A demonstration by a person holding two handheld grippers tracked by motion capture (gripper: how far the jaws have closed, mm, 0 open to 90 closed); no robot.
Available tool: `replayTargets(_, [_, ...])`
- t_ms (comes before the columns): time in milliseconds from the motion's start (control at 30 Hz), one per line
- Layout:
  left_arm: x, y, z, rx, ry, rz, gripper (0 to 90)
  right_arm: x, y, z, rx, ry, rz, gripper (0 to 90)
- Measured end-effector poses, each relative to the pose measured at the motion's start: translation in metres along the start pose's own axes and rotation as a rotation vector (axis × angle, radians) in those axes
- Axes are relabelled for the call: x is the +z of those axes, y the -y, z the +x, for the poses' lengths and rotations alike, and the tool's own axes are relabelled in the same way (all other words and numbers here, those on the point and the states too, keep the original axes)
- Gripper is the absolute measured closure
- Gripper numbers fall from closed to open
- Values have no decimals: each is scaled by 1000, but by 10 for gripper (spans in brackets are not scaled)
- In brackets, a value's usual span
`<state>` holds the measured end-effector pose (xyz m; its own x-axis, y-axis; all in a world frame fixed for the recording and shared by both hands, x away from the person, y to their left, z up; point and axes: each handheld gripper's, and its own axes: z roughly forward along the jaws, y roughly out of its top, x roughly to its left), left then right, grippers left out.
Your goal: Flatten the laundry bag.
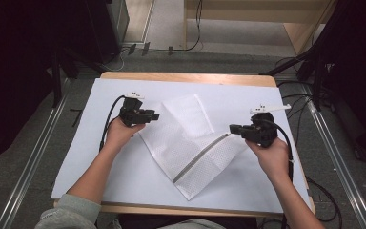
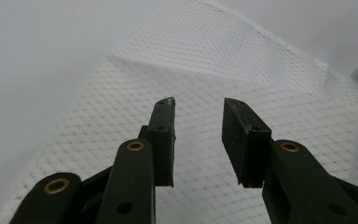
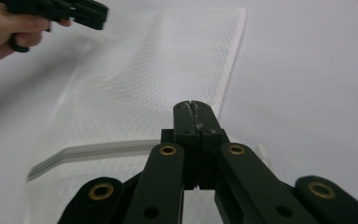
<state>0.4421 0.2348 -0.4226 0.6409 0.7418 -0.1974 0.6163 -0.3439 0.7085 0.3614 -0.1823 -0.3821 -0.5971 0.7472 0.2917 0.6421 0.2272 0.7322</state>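
A white mesh bag lies flat on the sheet, folded into a V, with a grey zipper along its right limb. My left gripper hovers at the bag's upper left edge. In the left gripper view it is open, with bare mesh showing between the jaws. My right gripper sits at the top end of the zipper. In the right gripper view it is shut with nothing seen between the jaws, above the mesh and zipper. The left gripper appears far off there.
A white sheet covers most of the wooden table. Cables trail over the floor to the right, and metal rails run along both sides. Dark stands rise at the back corners.
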Motion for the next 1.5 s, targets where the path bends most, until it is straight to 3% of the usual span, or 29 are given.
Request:
replayTargets(100, [-1,1,2,-10,2,-7,659,18,-2,-21,22,-1,31,900])
replayTargets(200, [-2,3,3,-13,0,-9,659,31,-4,-35,11,0,44,900])
replayTargets(333, [-5,4,3,-14,-5,-9,659,52,-10,-47,-38,-14,76,900])
replayTargets(433, [-7,6,4,-16,-8,-12,658,59,-8,-49,-44,-34,96,900])
replayTargets(467, [-8,6,5,-18,-8,-11,657,62,-5,-49,-29,-60,111,900])
replayTargets(567, [-12,9,8,-27,-17,-12,657,60,-1,-42,-32,-79,114,900])
replayTargets(933, [-25,20,15,-45,-44,-12,639,51,25,-20,-69,-104,167,900])
replayTargets(1133, [-29,27,17,-51,-53,-12,584,45,44,-5,-81,-119,181,900])
replayTargets(1300, [-35,32,22,-79,-51,0,568,44,54,3,-86,-127,213,900])
replayTargets(1500, [-40,36,23,-94,-60,-19,552,44,43,-5,-83,-86,149,874])
